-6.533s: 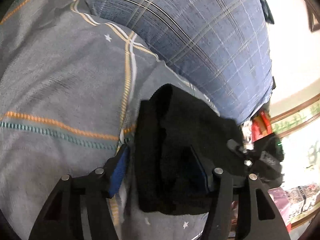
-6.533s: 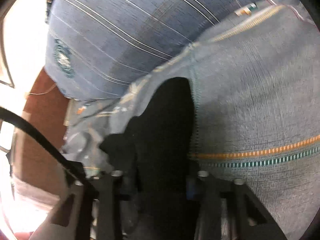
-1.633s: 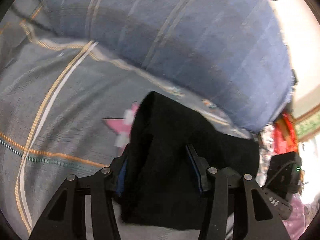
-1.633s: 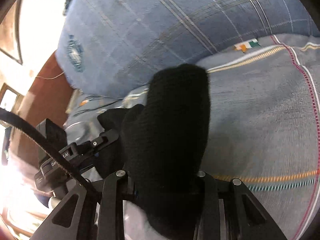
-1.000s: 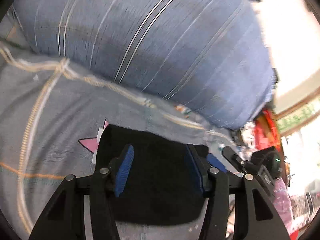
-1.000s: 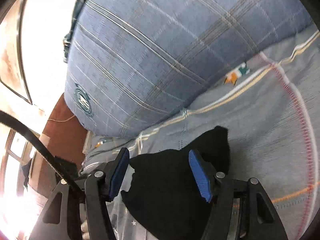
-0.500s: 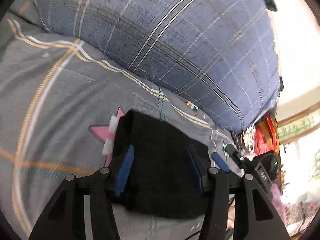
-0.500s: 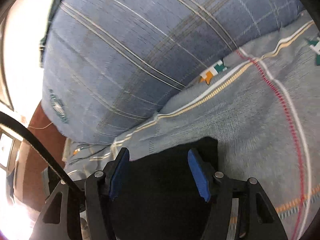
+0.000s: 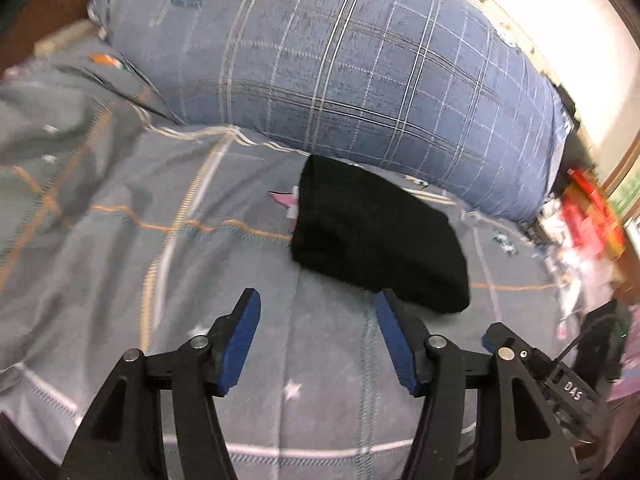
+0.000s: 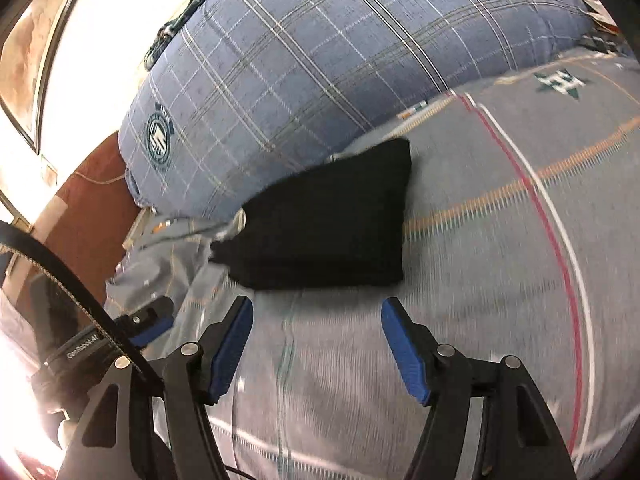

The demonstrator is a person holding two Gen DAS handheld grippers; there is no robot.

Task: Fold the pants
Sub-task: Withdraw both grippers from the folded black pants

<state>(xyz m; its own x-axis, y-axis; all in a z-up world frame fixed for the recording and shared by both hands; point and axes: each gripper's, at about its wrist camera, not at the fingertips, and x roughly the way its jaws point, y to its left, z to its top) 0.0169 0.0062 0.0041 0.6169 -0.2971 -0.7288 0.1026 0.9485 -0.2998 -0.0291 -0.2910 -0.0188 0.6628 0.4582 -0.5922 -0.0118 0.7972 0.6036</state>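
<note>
On the bed (image 9: 120, 240), just below the plaid pillow (image 9: 360, 72), the black pants (image 9: 376, 236) lie folded small, both the left gripper (image 9: 316, 308) and right gripper (image 10: 316, 312) empty with jaws opening, so the folding looks finished and only a check remains.

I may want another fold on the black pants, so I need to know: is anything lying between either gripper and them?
Nothing visible does. The folded black pants lie on the grey bedsheet in front of the blue plaid pillow. Only bare sheet separates them from the left gripper and the right gripper, whose jaws are opening with nothing between them.
</note>
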